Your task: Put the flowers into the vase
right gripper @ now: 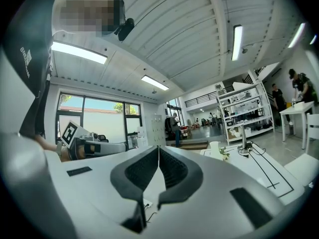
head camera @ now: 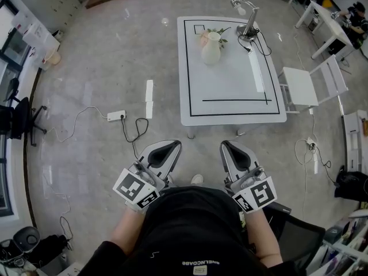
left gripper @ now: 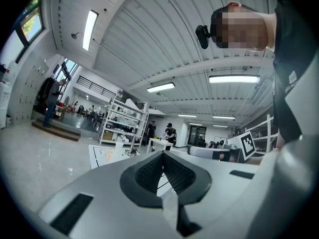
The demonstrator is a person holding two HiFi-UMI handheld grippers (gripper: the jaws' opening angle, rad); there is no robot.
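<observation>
A white vase [head camera: 211, 49] stands at the far end of the white table [head camera: 230, 91]. Pink flowers with green leaves [head camera: 206, 35] show just beyond it, close against it. My left gripper [head camera: 165, 149] and right gripper [head camera: 236, 150] are held side by side close to my body, well short of the table, both shut and empty. In the left gripper view the pads [left gripper: 172, 171] meet with nothing between them. The right gripper view shows its jaws closed too, with the vase [right gripper: 215, 147] and flowers [right gripper: 224, 154] small and far ahead to the right.
A desk lamp [head camera: 248, 20] with a cable stands at the table's far right corner. A white chair [head camera: 300, 86] is at the table's right side. A power strip [head camera: 116, 116] and cables lie on the floor to the left. More desks stand at the far right.
</observation>
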